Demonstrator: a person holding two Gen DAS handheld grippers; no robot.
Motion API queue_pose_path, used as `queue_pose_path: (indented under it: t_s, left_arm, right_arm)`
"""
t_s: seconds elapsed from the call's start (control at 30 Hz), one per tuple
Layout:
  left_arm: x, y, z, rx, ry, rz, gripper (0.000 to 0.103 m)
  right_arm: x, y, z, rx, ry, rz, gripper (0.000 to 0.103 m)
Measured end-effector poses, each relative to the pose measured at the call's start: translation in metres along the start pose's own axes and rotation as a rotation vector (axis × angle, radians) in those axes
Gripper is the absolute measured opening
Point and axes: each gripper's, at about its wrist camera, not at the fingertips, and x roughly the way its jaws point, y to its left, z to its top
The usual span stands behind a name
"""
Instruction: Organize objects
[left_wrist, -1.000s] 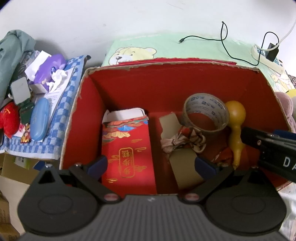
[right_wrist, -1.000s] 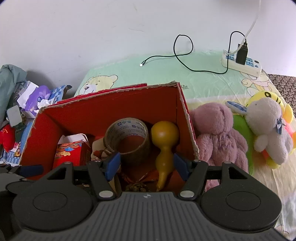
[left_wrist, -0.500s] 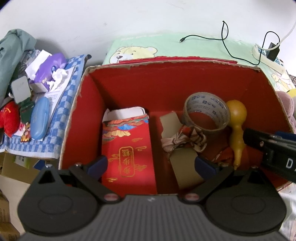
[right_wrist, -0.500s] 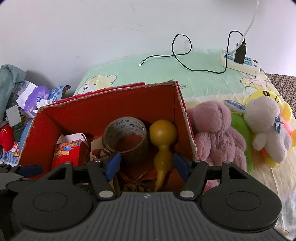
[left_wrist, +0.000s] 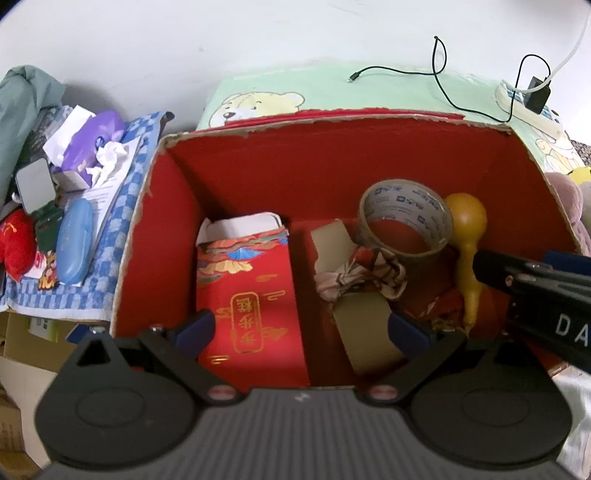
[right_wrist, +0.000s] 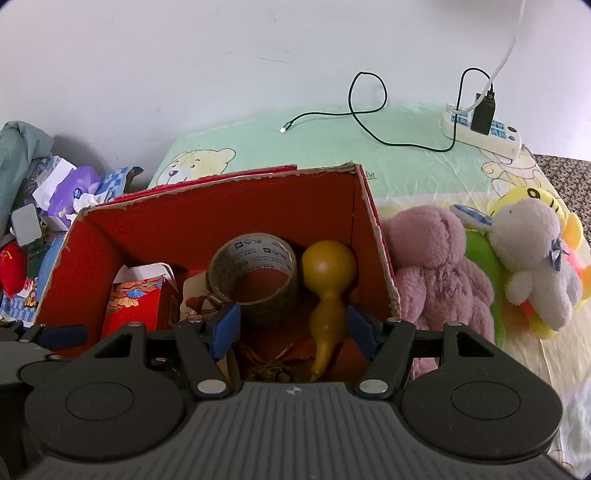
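Left wrist view close above red box (left_wrist: 155, 236), right wrist view beside it, lower, both sharing box interior

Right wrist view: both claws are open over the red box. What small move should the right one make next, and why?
Probably lower the right claw straight down around the yellow gourd. Its fingers are open and the gourd's narrow neck already lies between them, nearer the right finger. The tape roll leans close on the left, so a slight shift right first would keep the left finger off it.

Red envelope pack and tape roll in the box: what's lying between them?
In the left wrist view, a tan cardboard piece with a crumpled patterned cloth on it lies between the red envelope pack and the tape roll.
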Motion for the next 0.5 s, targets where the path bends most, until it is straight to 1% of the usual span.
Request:
queue_pose_path:
  t_s: [0.5]
  left_arm:
    - [0.0047, 0.0016, -0.0031, 0.019, 0.012, 0.001, 0.100]
  right_arm:
    - [0.0034, -0.0021, -0.0058, 0.011, 0.011, -0.010, 0.067]
